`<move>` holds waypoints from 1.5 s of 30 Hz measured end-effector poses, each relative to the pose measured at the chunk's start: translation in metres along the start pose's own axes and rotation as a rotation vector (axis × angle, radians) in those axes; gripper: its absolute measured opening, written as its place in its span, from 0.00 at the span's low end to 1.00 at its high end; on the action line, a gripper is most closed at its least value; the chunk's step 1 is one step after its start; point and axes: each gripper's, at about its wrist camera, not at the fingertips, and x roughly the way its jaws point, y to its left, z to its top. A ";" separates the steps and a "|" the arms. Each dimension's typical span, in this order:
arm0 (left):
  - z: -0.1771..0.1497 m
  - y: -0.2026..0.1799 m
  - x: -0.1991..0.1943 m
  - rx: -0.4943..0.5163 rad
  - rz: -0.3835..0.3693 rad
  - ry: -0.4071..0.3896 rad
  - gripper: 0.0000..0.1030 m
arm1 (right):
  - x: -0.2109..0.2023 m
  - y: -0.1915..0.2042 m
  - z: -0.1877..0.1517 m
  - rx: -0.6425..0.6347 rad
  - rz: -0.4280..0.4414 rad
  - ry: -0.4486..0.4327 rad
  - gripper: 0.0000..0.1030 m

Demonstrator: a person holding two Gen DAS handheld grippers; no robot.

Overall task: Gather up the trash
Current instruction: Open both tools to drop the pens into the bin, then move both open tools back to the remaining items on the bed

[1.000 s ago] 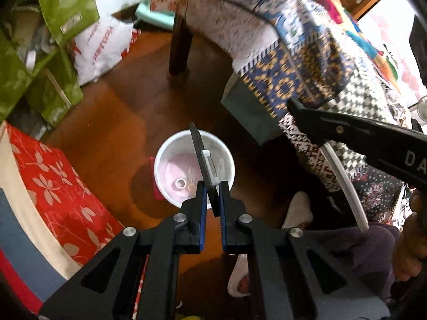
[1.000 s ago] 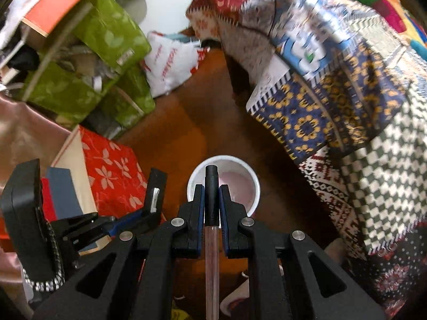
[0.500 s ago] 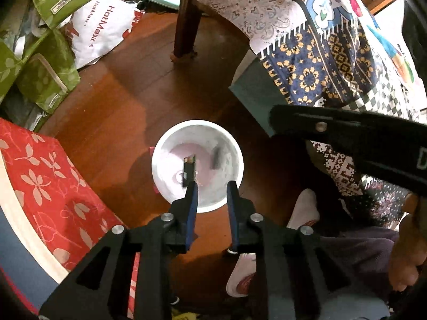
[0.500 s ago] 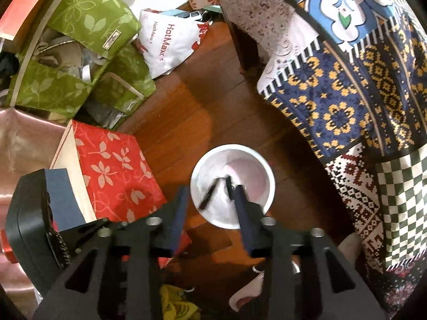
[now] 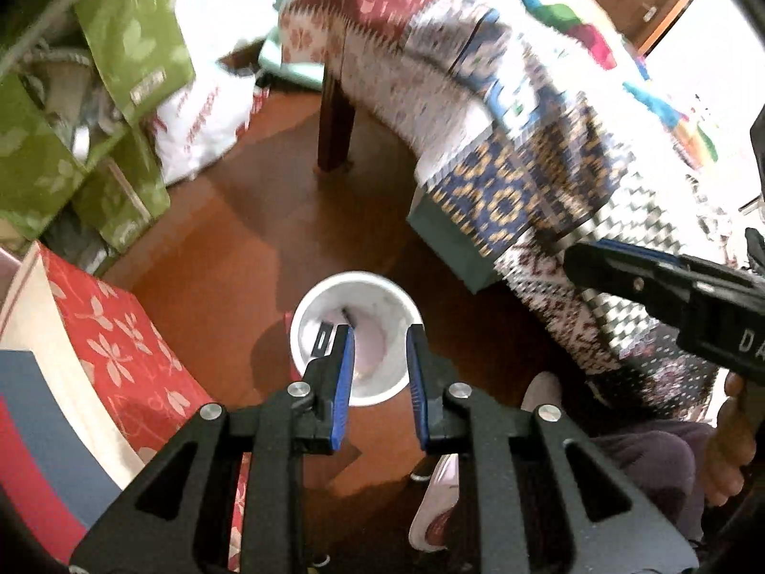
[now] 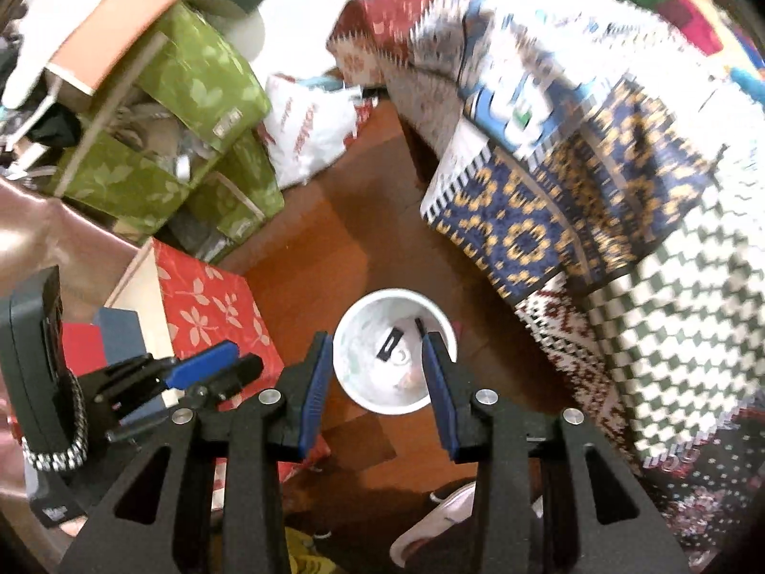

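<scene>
The left gripper is hanging above the white bin with its fingers apart and nothing between them. The right gripper is likewise gaping wide over that bin. The bin is standing on the wooden floor beside the patchwork-covered table. Two dark trash strips are lying inside it.
</scene>
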 end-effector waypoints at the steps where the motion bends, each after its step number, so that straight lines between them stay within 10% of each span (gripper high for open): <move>1: 0.000 -0.004 -0.009 0.007 0.000 -0.020 0.19 | -0.007 0.001 -0.001 -0.004 -0.004 -0.017 0.34; 24: -0.001 -0.167 -0.196 0.231 -0.131 -0.479 0.19 | -0.258 -0.013 -0.074 -0.018 -0.216 -0.621 0.34; 35: 0.028 -0.269 -0.194 0.372 -0.236 -0.500 0.27 | -0.321 -0.074 -0.098 0.091 -0.331 -0.756 0.34; 45: 0.057 -0.351 -0.130 0.458 -0.291 -0.395 0.36 | -0.318 -0.181 -0.116 0.290 -0.413 -0.667 0.35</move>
